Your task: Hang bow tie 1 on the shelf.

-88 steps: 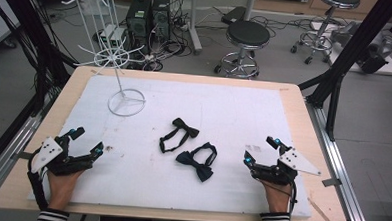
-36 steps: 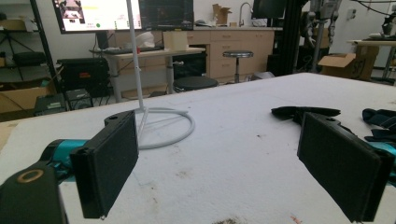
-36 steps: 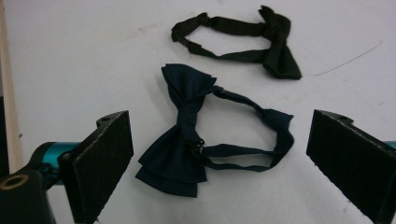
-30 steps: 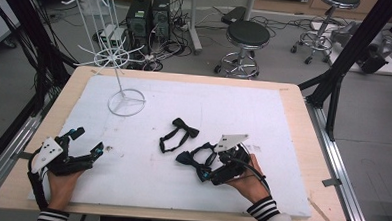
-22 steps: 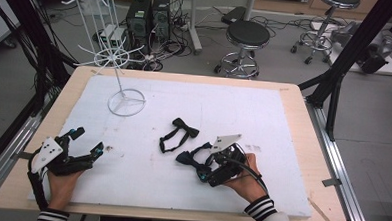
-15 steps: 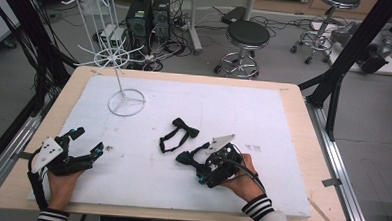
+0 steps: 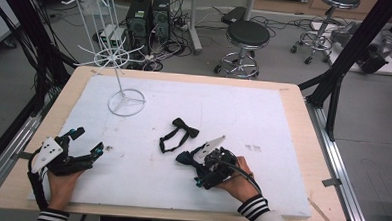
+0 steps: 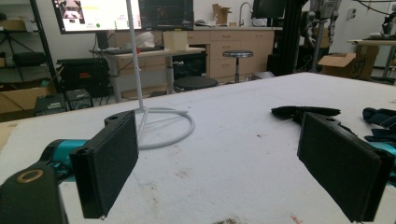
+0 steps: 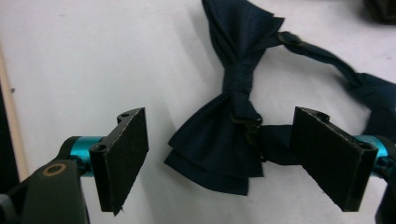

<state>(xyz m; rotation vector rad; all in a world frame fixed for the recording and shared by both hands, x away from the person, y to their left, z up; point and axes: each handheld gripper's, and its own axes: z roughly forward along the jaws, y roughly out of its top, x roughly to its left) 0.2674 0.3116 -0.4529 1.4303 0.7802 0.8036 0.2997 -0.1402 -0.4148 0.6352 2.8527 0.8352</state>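
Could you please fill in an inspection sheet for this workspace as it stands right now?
Surface: white sheet on a wooden table, with a few small dark marks.
Job's things: near bow tie lies flat between the right gripper's jaws; far bow tie lies apart, strap looped; white wire stand upright at the far left.
Clutter: nothing seen on the sheet.
Grippers: left gripper open, low over bare sheet near the left edge; right gripper open, straddling the near bow tie, not closed on it.
Cables: one trails from each gripper; a tangle lies on the floor beyond the table.
Surroundings: stools, computer towers, black frame posts.
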